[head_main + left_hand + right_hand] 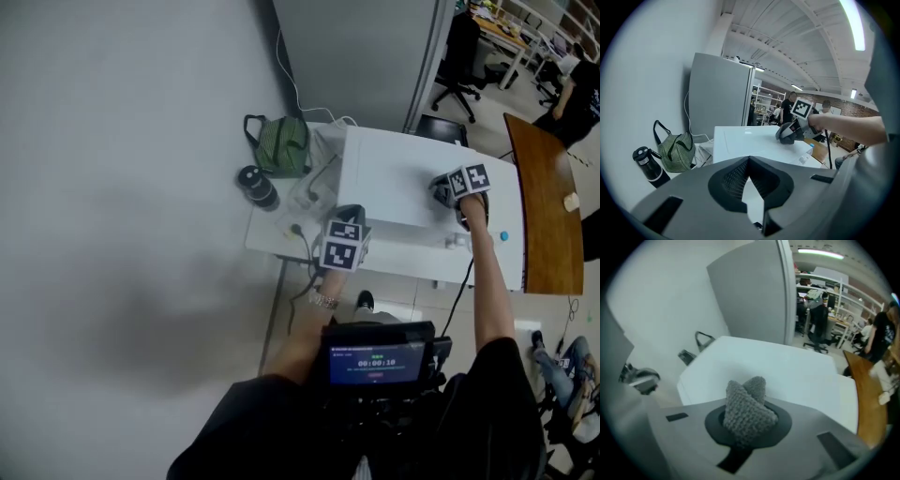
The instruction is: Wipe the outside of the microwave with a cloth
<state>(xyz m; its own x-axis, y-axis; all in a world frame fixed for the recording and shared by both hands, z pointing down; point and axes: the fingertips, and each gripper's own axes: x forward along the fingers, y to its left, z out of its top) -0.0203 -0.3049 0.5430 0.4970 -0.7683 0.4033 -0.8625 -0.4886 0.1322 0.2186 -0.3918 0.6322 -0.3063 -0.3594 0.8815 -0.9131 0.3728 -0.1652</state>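
The white microwave (403,178) stands on a white table (272,239) against the wall. My right gripper (446,193) rests on the microwave's top near its right side, shut on a grey knitted cloth (750,390) that bulges out between the jaws. In the right gripper view the white top (783,366) spreads out just beyond the right gripper (747,403). My left gripper (348,218) sits at the microwave's front left corner. In its own view the left gripper (749,160) has its jaws meeting at the tips with nothing between them, and the microwave (750,140) lies ahead.
A green striped bag (281,142) and a black bottle (256,186) stand on the table left of the microwave, with cables beside them. A grey partition (366,47) rises behind. A wooden table (544,206) is at the right, with office chairs and people beyond.
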